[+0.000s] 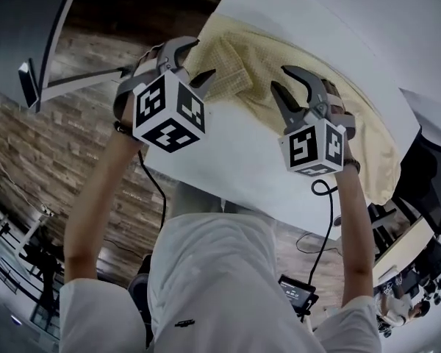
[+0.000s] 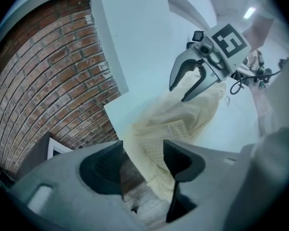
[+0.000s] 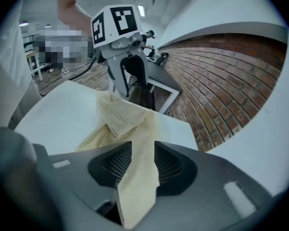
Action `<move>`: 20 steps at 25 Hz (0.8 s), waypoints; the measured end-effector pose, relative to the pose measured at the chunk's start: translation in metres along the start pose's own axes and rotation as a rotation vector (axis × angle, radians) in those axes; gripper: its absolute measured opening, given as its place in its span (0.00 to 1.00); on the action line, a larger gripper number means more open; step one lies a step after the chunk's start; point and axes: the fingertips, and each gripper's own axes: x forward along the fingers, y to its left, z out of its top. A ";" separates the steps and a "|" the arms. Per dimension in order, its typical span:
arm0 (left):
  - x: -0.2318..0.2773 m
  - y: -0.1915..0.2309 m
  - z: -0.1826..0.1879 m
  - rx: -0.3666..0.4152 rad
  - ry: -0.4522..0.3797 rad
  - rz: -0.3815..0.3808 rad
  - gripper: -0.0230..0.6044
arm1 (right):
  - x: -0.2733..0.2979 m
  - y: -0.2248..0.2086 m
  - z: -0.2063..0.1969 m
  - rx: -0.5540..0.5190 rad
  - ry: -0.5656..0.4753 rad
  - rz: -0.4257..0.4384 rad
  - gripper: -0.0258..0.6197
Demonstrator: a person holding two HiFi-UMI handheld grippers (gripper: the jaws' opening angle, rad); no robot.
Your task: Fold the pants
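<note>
Found pale yellow pants (image 1: 264, 57) spread on white table (image 1: 235, 160), upper centre of head view, one end bunched over at upper left by the table edge. Saw left gripper (image 1: 195, 61) gaping wide, right gripper (image 1: 281, 78) parted too, with cloth between its pads but unpinched. Judged as between folds, nothing gripped. Next probably needed a fresh pinch on the loose end, then a carry across.

Bare table (image 1: 231, 160) on near side is free to pass; pants (image 1: 279, 72) lie across mid, w/ clear strip beyond.

2 arms outstretched, left gripper (image 1: 196, 61) jaws wide apart, right gripper (image 1: 279, 77) jaws apart
</note>
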 end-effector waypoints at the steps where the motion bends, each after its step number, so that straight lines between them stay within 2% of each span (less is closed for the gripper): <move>1: -0.003 -0.006 -0.003 -0.002 -0.003 -0.002 0.46 | 0.002 0.008 0.004 -0.035 -0.006 0.028 0.28; 6: -0.019 -0.029 -0.023 -0.015 -0.025 -0.014 0.46 | 0.016 0.035 0.021 -0.170 -0.007 0.116 0.28; 10: -0.024 -0.059 -0.041 0.002 -0.031 -0.042 0.46 | 0.027 0.050 0.026 -0.353 0.021 0.150 0.33; 13: -0.023 -0.073 -0.056 -0.016 -0.023 -0.044 0.46 | 0.035 0.061 0.027 -0.455 0.044 0.183 0.34; 20: -0.018 -0.084 -0.080 -0.088 -0.012 -0.018 0.46 | 0.046 0.067 0.020 -0.606 0.078 0.184 0.34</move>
